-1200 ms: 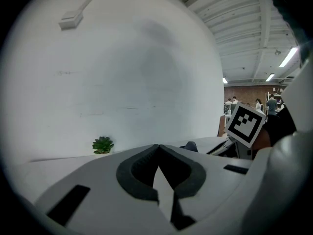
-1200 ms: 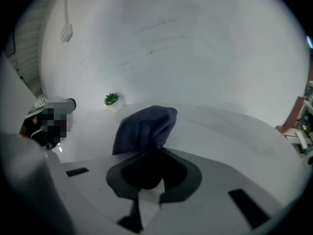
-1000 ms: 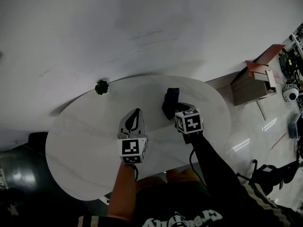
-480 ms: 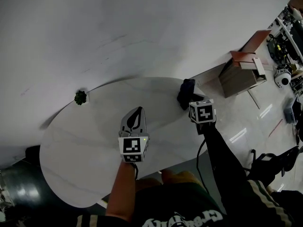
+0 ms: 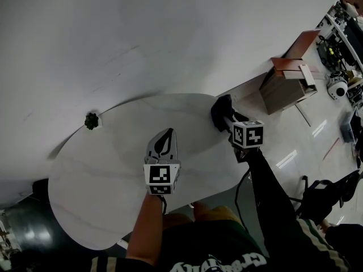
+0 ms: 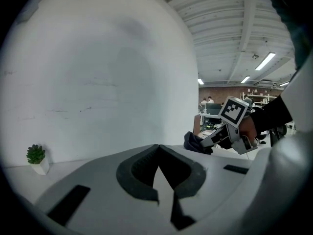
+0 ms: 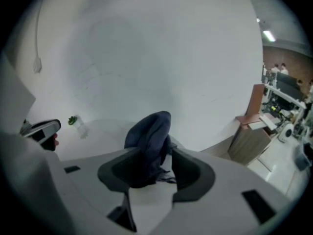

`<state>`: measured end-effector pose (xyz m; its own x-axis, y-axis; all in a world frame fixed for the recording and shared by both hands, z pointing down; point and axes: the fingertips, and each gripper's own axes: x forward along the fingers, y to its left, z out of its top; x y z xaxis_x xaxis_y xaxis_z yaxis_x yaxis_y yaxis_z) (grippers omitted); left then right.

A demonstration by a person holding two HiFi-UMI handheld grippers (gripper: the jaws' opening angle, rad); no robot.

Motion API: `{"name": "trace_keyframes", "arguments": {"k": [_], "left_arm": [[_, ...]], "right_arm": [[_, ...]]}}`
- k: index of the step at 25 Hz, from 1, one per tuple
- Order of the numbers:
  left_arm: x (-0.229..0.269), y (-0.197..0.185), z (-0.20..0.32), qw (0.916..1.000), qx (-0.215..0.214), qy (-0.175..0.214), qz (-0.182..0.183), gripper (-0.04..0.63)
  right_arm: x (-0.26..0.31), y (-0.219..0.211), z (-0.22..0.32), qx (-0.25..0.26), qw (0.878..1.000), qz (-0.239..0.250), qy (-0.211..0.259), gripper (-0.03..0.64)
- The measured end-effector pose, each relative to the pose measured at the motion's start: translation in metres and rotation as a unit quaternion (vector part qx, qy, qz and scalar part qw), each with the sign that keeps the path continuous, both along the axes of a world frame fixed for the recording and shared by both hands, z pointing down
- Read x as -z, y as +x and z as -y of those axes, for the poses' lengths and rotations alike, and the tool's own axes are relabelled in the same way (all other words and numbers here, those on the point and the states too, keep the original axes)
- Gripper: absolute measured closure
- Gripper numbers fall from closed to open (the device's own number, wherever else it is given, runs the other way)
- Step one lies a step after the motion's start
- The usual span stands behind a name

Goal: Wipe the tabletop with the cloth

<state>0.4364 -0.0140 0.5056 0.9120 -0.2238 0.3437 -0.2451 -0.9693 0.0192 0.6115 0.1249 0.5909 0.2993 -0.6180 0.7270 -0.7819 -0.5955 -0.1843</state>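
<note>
Looking steeply down on a white oval worktop. My right gripper, right of centre in the frame, has its jaws clamped on the dark blue cloth. The cloth is bunched up at the worktop's right-hand edge. My left gripper is at centre frame over the worktop, its jaws closed tip to tip with nothing between them. A small green potted plant stands at the worktop's far rim, left of centre. A wooden cabinet stands on the floor at upper right.
</note>
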Motion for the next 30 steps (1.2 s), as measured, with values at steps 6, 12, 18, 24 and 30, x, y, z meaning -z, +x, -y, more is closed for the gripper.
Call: {"name": "trace_keyframes", "arguments": {"k": [6,12,18,24,30], "left_arm": [[0.0,-0.012,-0.001,0.9999,0.006,0.001,0.008,0.594],[-0.006,-0.026,0.0,0.9998,0.012,0.001,0.017,0.594],[-0.011,-0.04,0.005,0.9997,0.014,0.0,0.022,0.594],[-0.006,-0.066,0.013,0.9998,0.014,0.011,0.012,0.594],[0.019,-0.142,0.05,0.9972,0.072,0.014,-0.013,0.594]], "right_arm": [[0.0,-0.027,0.017,0.042,0.998,0.036,0.022,0.376],[-0.021,-0.029,0.018,0.055,0.998,-0.005,-0.033,0.435],[-0.012,-0.031,0.018,0.063,0.998,-0.022,-0.01,0.531],[0.011,-0.068,0.031,0.071,0.997,-0.027,0.022,0.531],[0.03,-0.154,0.089,0.125,0.991,0.0,0.056,0.53]]}}
